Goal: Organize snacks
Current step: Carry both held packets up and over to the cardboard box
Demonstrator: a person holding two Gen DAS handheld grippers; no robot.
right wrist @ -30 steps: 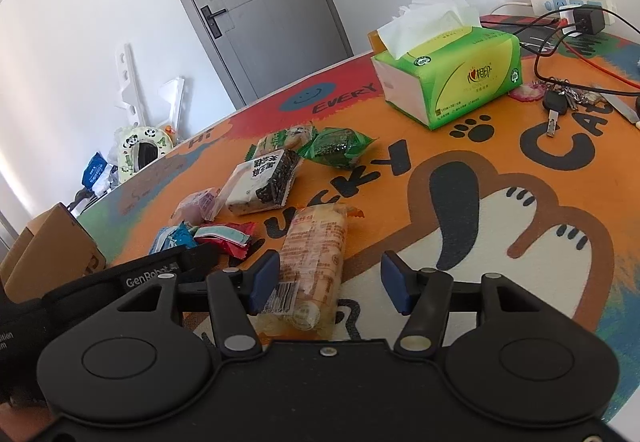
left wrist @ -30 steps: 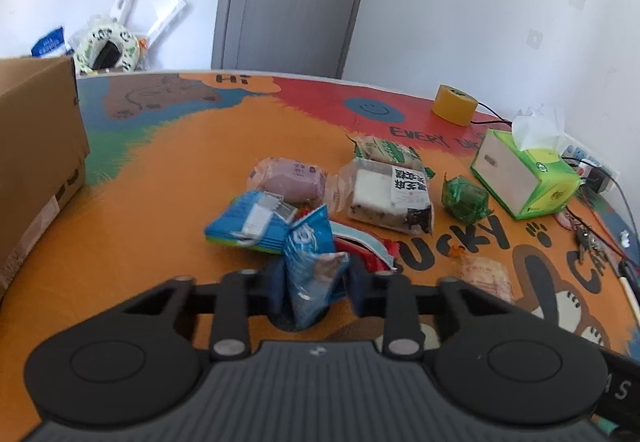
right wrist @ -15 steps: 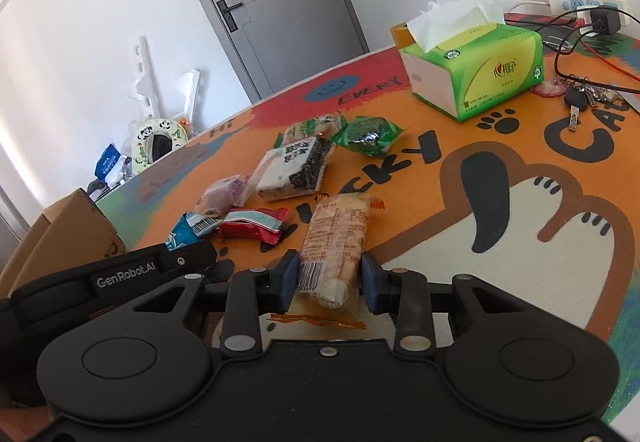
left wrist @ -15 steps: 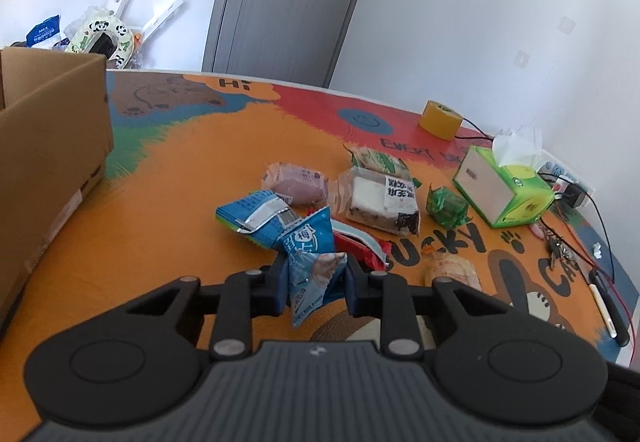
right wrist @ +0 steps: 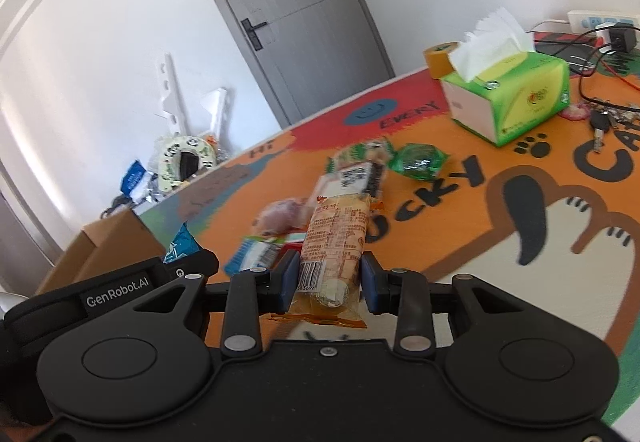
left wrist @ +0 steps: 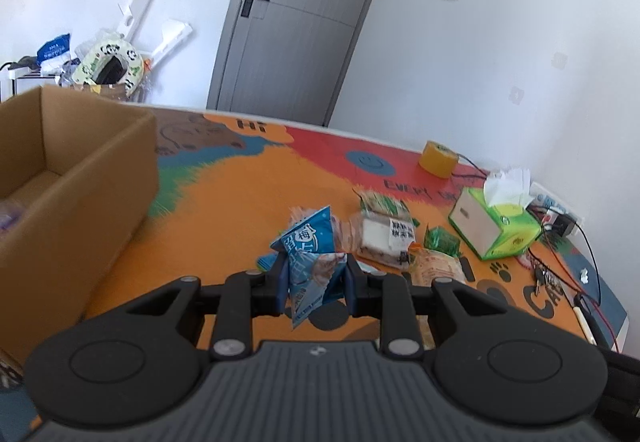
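My left gripper [left wrist: 316,278] is shut on a blue snack packet [left wrist: 312,254], lifted off the mat. My right gripper [right wrist: 330,278] is shut on a long orange biscuit pack [right wrist: 336,238], also raised. On the mat remain a white-and-black bread pack [left wrist: 386,236], a green-striped packet [left wrist: 382,203], a small green packet [left wrist: 440,240] and a pink packet [right wrist: 280,215]. A blue-and-white packet [right wrist: 256,254] and a red one lie just left of the right gripper. An open cardboard box [left wrist: 76,169] stands at the left; the left gripper's body [right wrist: 116,290] shows in the right wrist view before the box.
A green tissue box [left wrist: 496,230], a yellow tape roll [left wrist: 438,159], keys [right wrist: 600,121], cables and a power strip [right wrist: 600,17] sit at the mat's right side. A grey door [left wrist: 296,21] and clutter against the wall lie beyond the table.
The right jaws closed on the biscuit pack and lifted it. The left gripper rose with the blue packet and swung toward the cardboard box, which now shows its open top.
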